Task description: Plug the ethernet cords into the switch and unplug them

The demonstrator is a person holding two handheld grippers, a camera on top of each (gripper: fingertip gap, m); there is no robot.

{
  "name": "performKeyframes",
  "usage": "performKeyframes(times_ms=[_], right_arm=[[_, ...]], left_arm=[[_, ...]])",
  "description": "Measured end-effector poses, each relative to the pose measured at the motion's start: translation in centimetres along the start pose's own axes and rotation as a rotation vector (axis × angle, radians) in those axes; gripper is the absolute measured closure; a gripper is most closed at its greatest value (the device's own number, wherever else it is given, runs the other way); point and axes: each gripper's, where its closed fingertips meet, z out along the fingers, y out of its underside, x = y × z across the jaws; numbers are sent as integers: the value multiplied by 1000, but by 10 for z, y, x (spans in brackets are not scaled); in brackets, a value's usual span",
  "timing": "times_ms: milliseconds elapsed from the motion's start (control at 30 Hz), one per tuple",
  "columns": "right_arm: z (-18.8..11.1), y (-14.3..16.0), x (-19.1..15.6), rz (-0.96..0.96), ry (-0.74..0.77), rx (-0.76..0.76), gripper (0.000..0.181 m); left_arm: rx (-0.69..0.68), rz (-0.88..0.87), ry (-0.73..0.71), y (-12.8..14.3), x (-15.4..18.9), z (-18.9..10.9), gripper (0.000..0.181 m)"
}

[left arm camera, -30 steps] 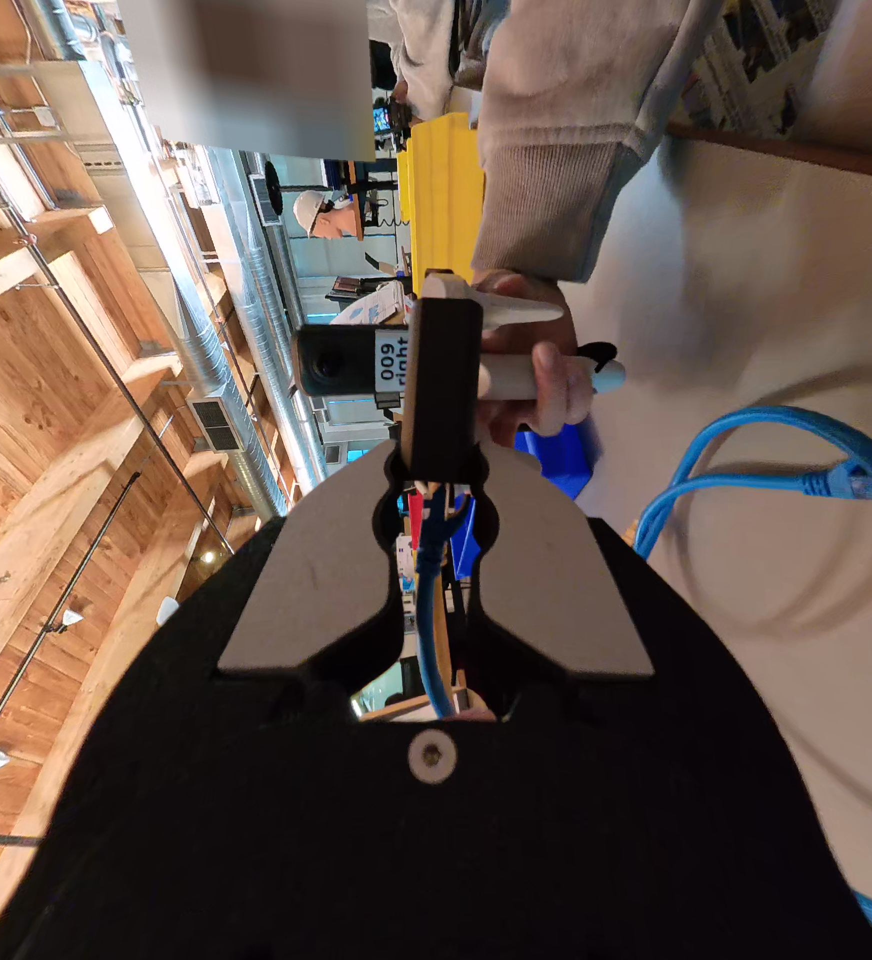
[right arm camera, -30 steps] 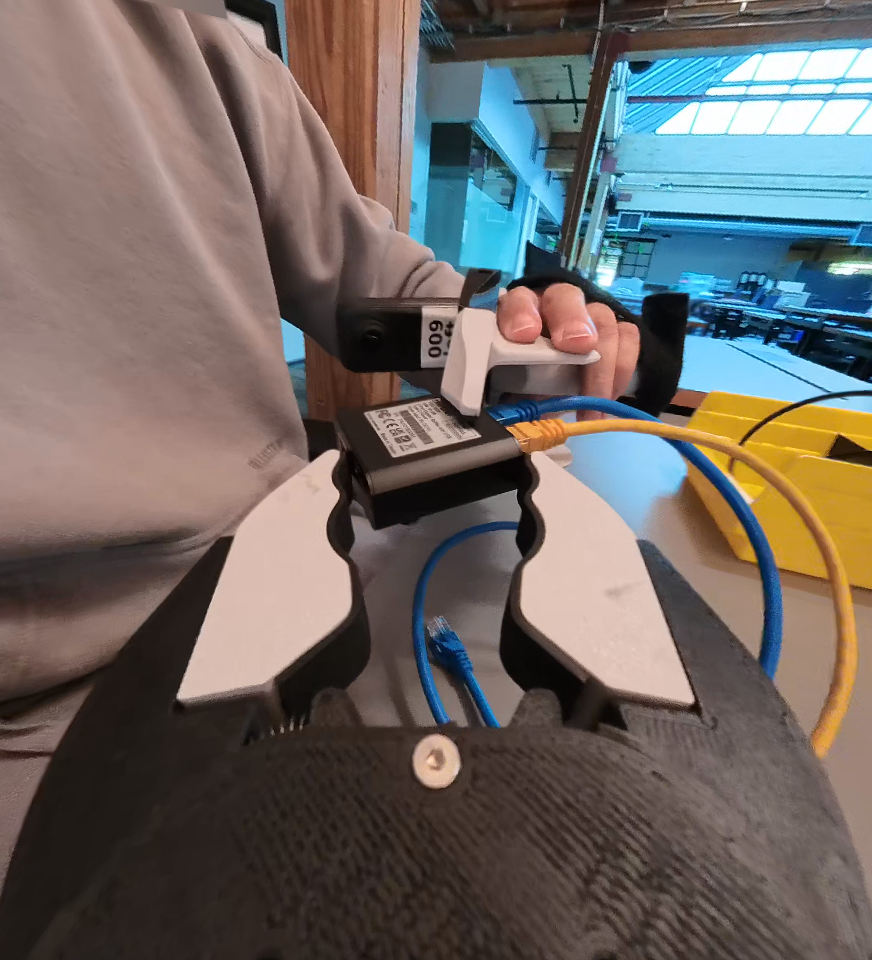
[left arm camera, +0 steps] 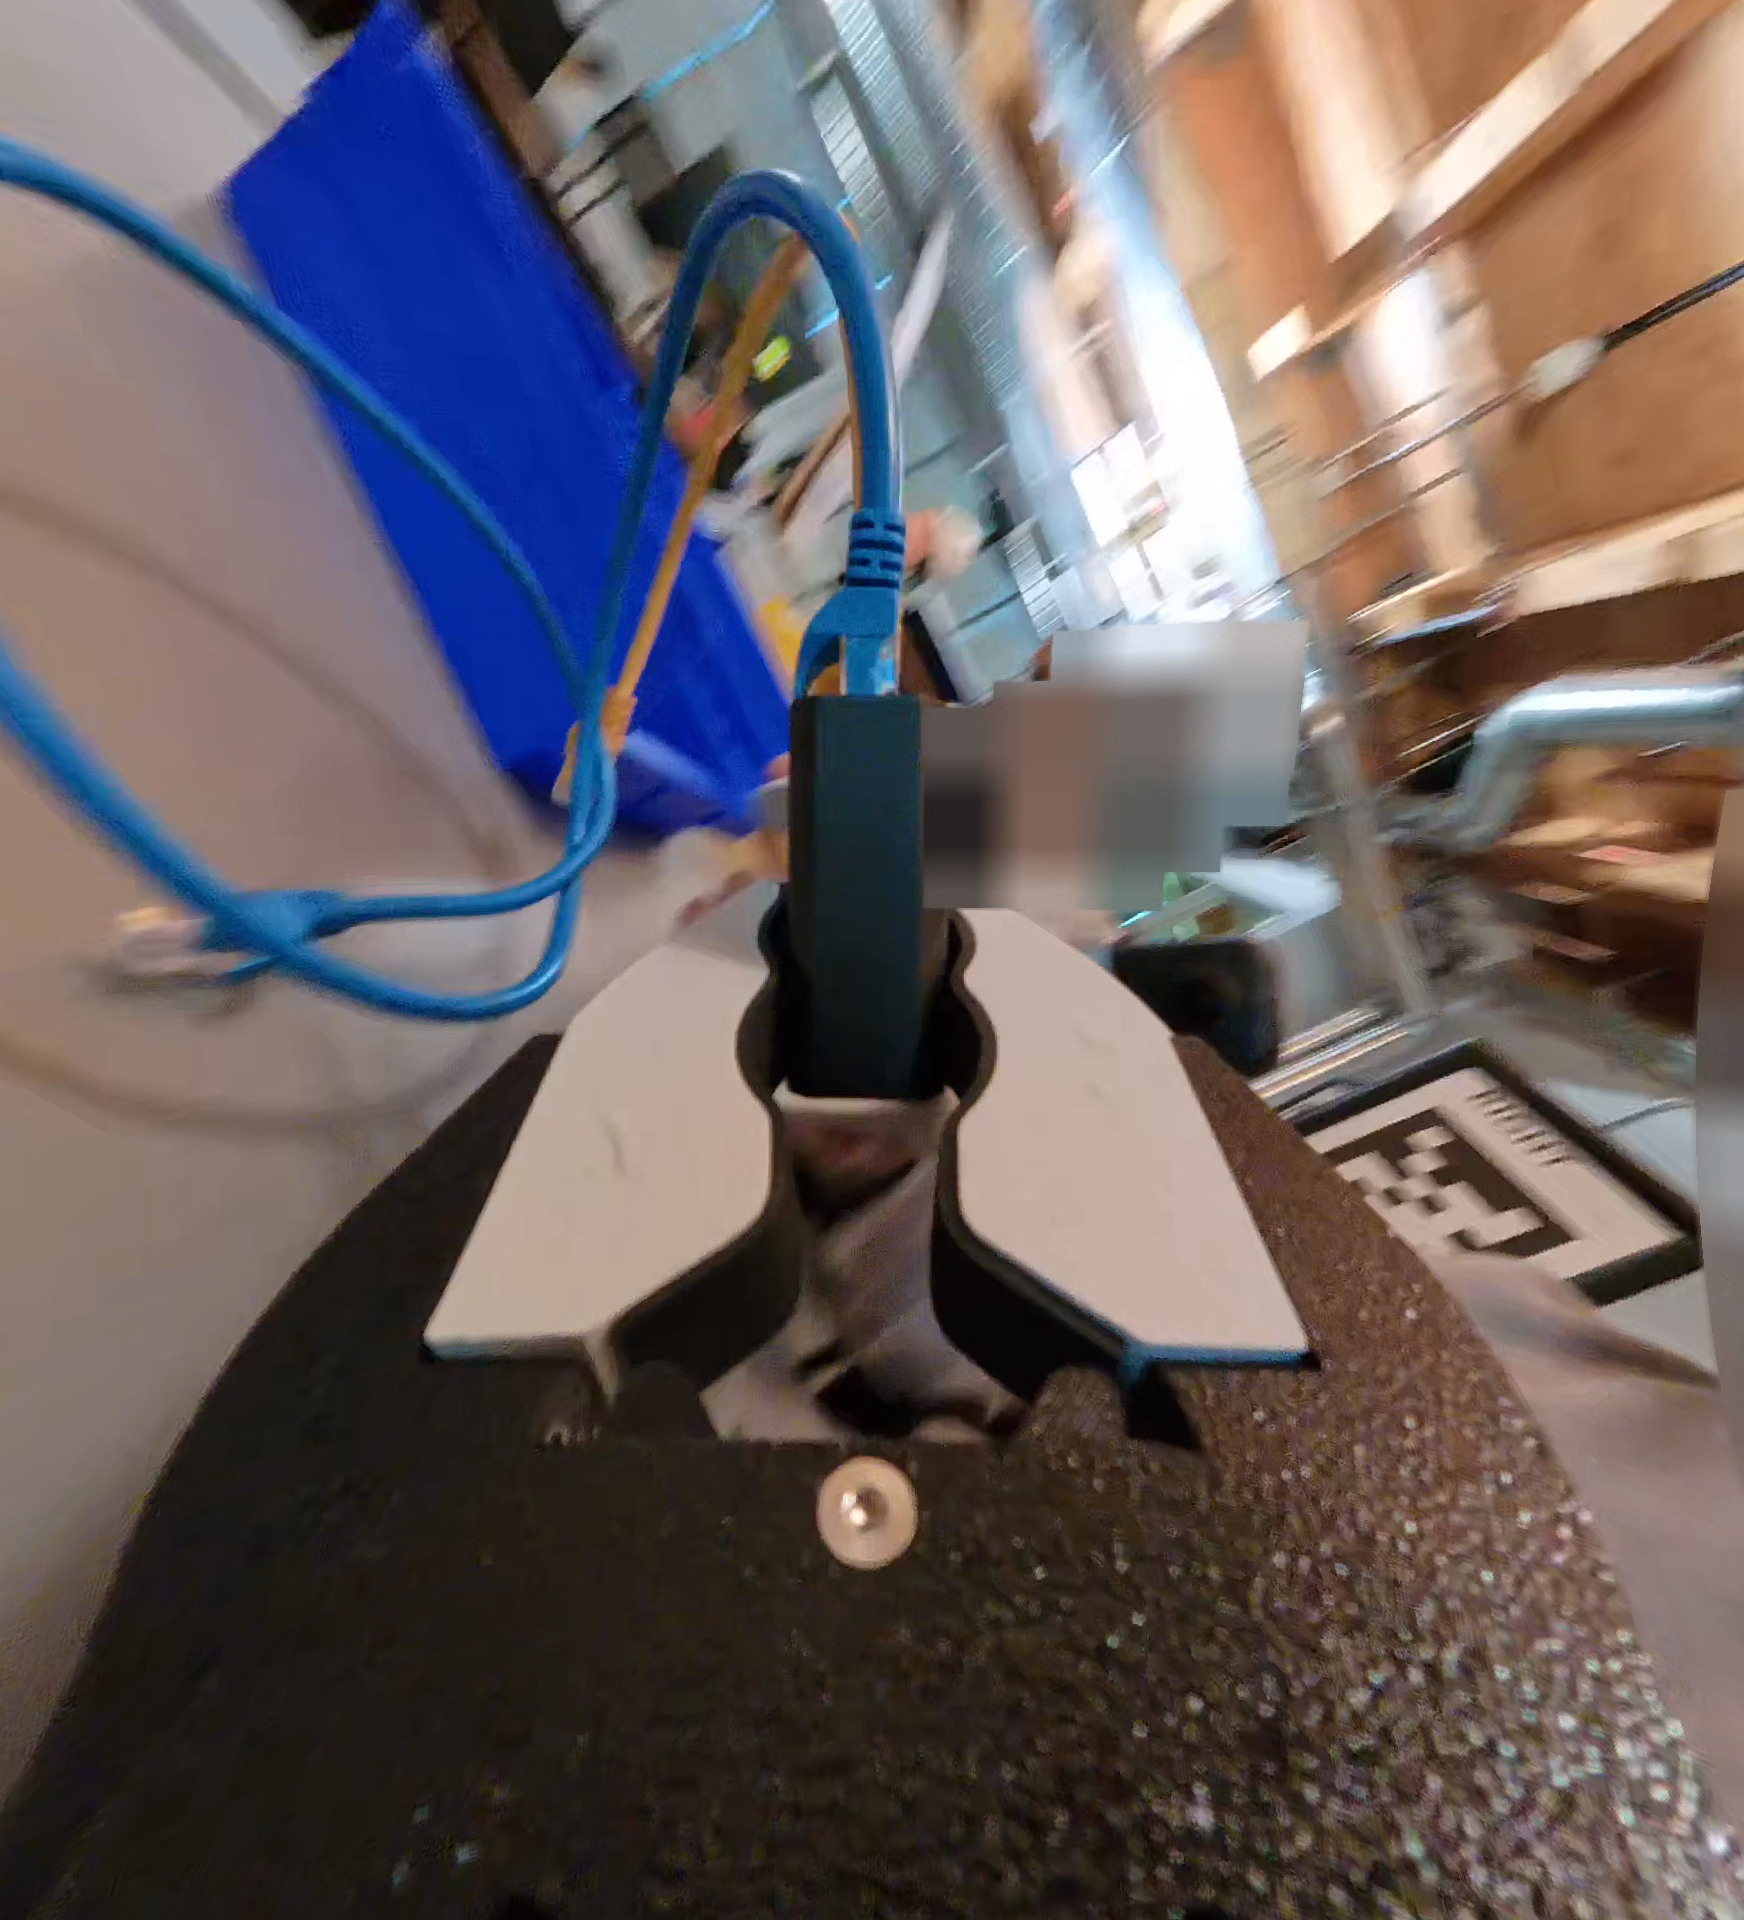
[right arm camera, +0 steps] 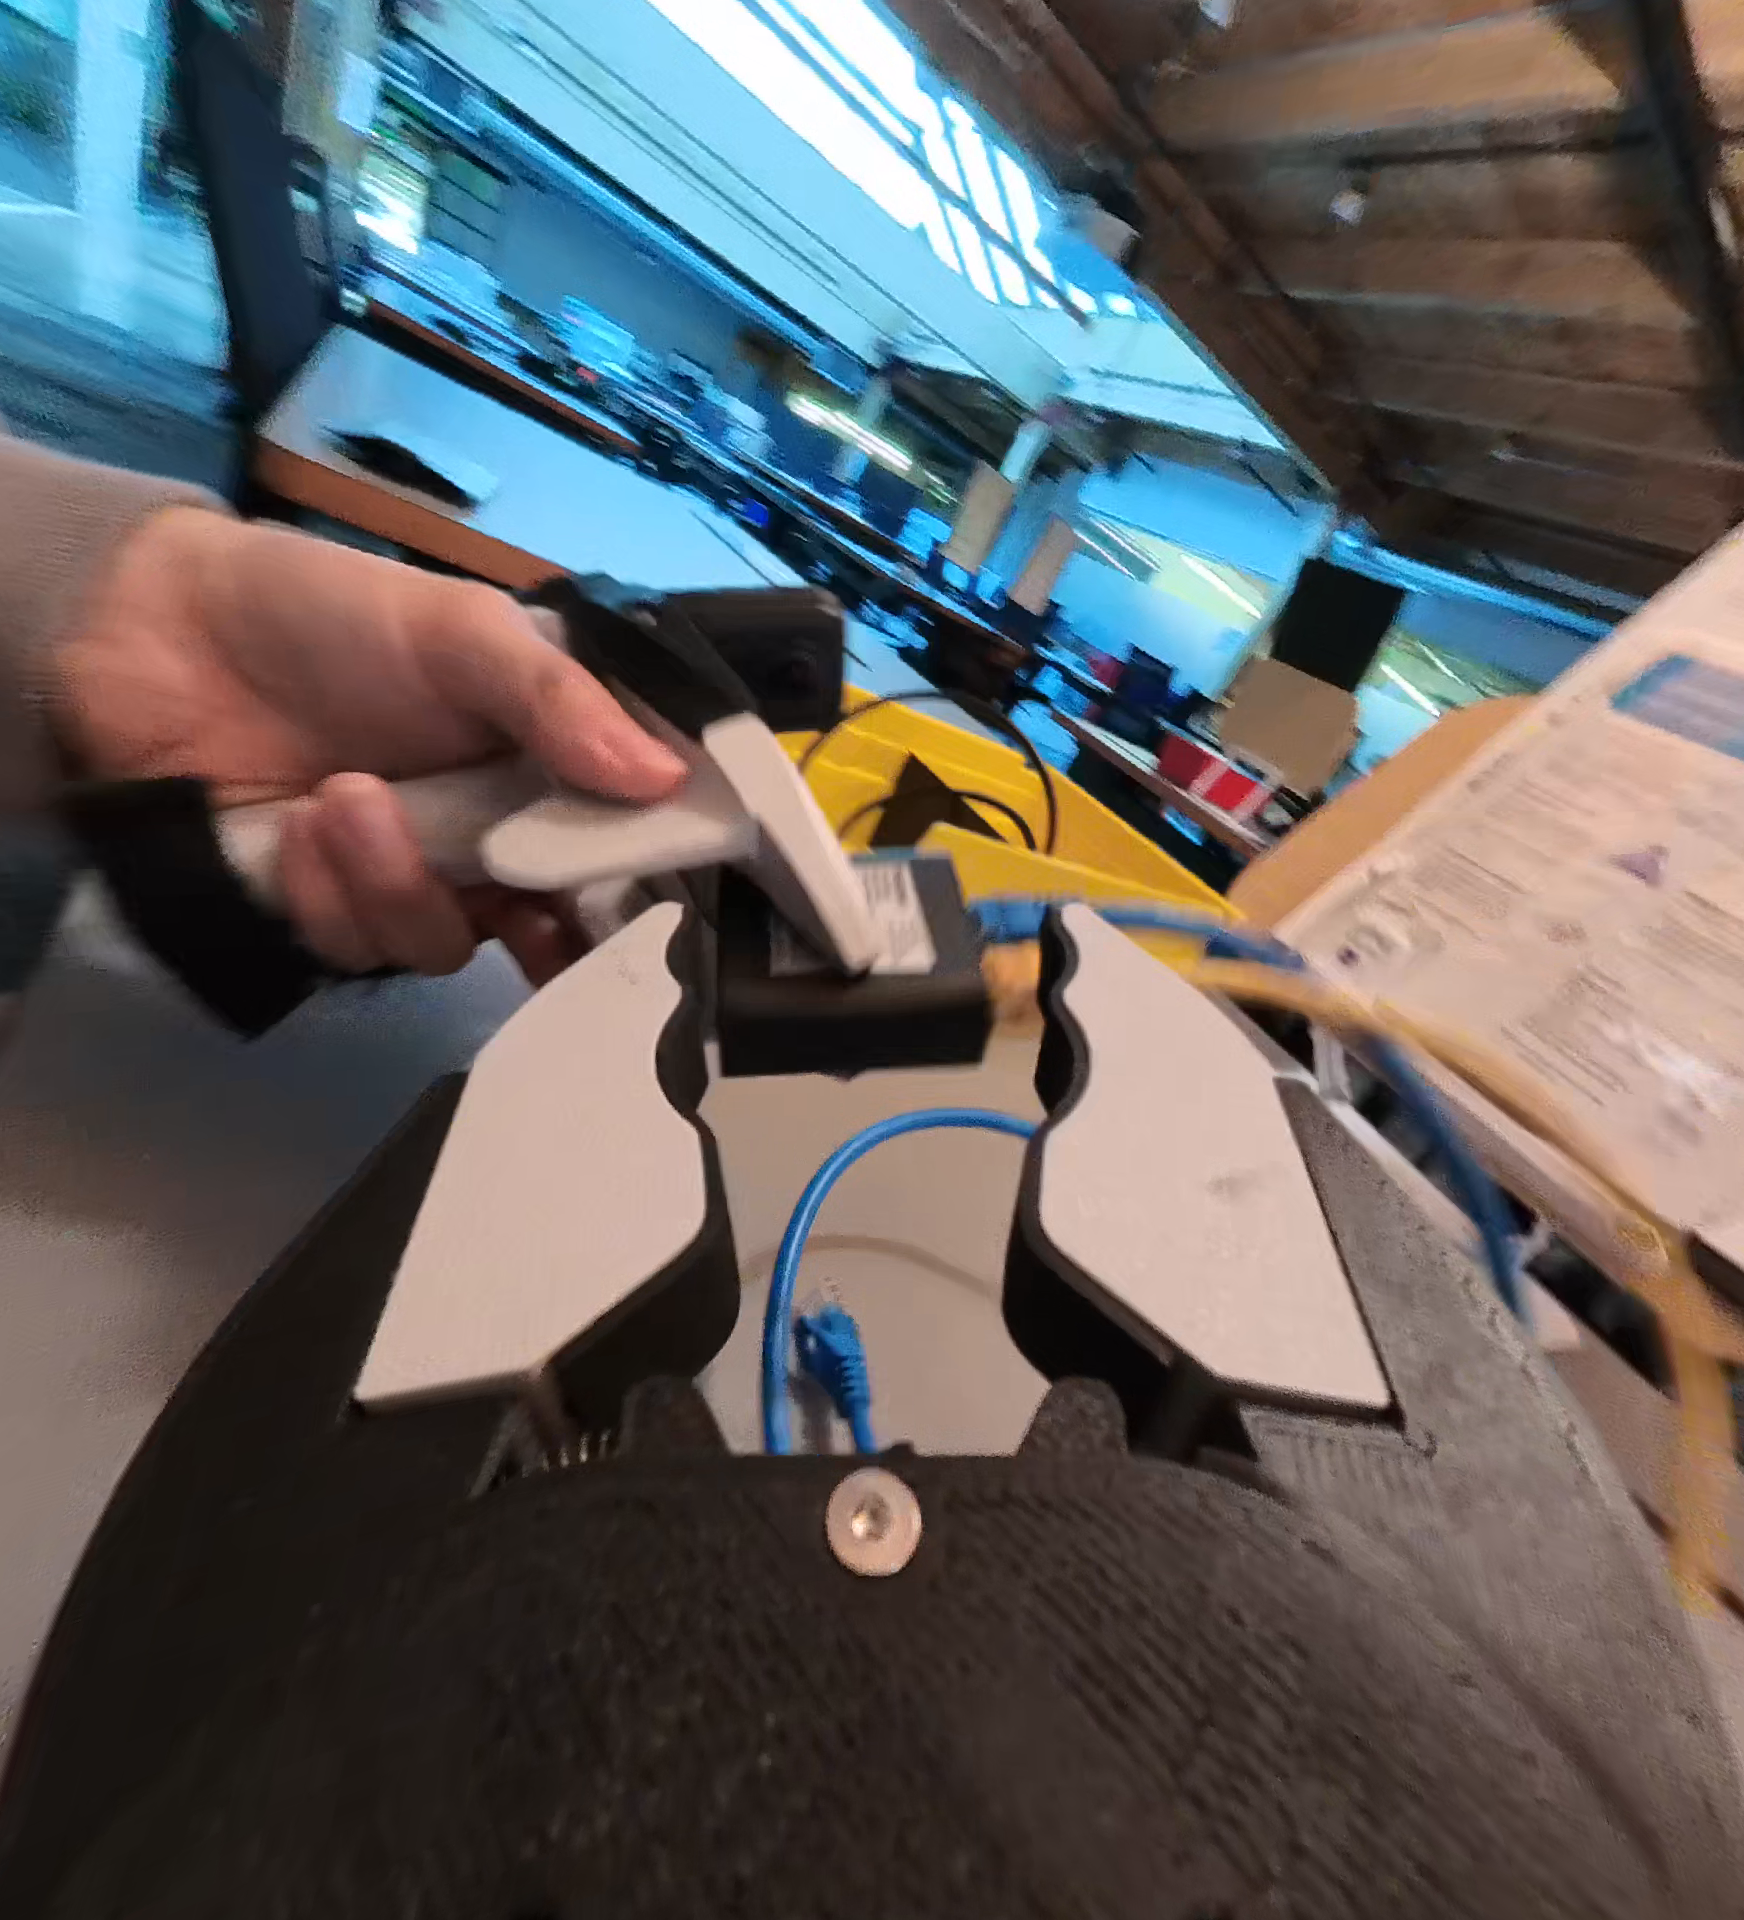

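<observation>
Both views are smeared by motion, so the room behind is hard to read.

In the left wrist view, the left claw pinches a black switch edge-on between its two grey fingers. A blue ethernet cord is plugged into the switch's far end and arches upward. An orange cord runs behind it, but where it ends is hidden here. More blue cord loops across the pale bench to the left, with a loose plug too blurred to make out clearly. A blue bin stands toward the far edge of the bench. A black-and-white marker card lies to the right, partly cut off by a mosaic patch.

In the right wrist view, the right claw is spread wide, its fingers either side of the switch without clearly touching it. A person's hand holds the other tool from the left, with one of its grey fingers lying over the switch's label. Blue and yellow plugs sit at the switch's right side. A loose blue cord end lies on the bench between the fingers. A yellow bin sits behind, and a printed sheet leans at right, cut off by the frame.

Beyond are wooden ceiling beams, metal ducting and bright windows.
</observation>
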Motion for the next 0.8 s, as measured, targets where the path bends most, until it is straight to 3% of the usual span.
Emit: performKeyframes(times_ms=[67,233,333,400,500,667,800], right_arm=[[-8,-14,3,-9,-54,8,101],[-14,-23,-11,-88,-216,-157,68],[-14,-21,-12,-280,-206,-260,67],[-14,-25,-6,-361,-156,-263,77],[-14,-12,-18,-210,-249,-267,84],[-17,13,-22,-128,-304,-273,88],[-18,25,-7,-86,-233,-232,98]], left_arm=[[-148,29,-93,5,-11,-14,157],[-556,-5,-110,22,-5,-40,157],[-775,-1,-85,32,5,-42,157],[-898,30,-75,37,11,-39,157],[-979,57,-41,35,19,-23,156],[-1107,79,48,35,17,-8,157],[-1112,47,95,34,10,4,157]])
